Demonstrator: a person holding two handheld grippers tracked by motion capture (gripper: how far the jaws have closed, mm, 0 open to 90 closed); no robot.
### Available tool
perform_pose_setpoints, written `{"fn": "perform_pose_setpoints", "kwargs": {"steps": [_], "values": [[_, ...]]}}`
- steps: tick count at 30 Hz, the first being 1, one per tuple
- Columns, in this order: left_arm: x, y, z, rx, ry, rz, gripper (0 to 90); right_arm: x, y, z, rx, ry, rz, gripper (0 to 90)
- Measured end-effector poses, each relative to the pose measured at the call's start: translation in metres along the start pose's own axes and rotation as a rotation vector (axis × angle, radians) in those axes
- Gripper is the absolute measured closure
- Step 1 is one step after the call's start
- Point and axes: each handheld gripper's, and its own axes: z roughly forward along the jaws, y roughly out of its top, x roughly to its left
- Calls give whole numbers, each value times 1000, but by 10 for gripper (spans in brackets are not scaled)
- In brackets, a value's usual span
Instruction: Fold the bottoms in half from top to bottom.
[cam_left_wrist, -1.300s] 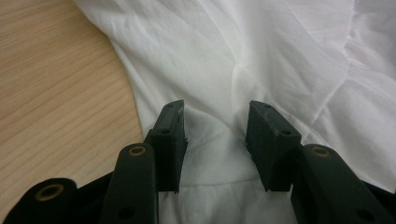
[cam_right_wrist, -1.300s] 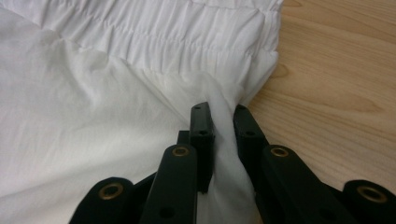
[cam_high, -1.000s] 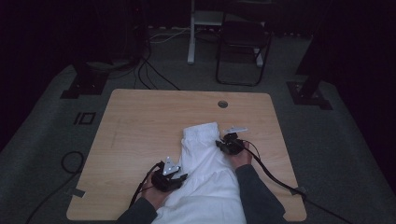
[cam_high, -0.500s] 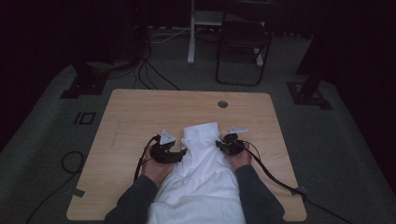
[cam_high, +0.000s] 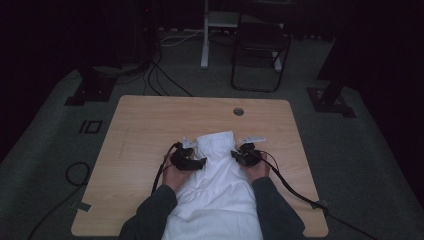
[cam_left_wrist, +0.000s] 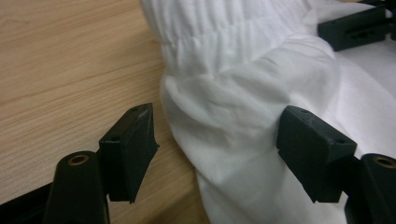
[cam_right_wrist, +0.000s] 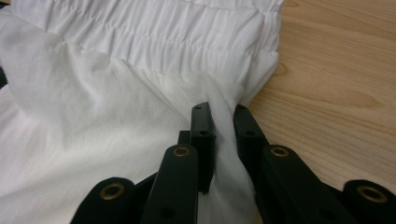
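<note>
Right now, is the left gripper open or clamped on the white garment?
Open. The left gripper has just been opening; its jaws stand wide apart with a fold of the white garment between them, the left one clear of it.

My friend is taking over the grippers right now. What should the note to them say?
Left gripper: open, jaws just widened, a fold of the white garment bulges between them, not pinched.
Right gripper: shut on the garment's edge below the gathered waistband.
The garment lies on the wooden table, waistband at the far end, near end hanging off.
Done: right side gripped. Left: probably grip the left side, then carry on handling it.
</note>
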Motion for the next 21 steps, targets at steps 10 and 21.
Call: {"fn": "perform_pose_setpoints", "kwargs": {"steps": [10,21], "values": [[4,5,10,25,-39,-24,256,-1,1,0,8,5,3,816],[4,20,15,16,-53,-39,256,-3,4,2,13,1,16,817]]}}
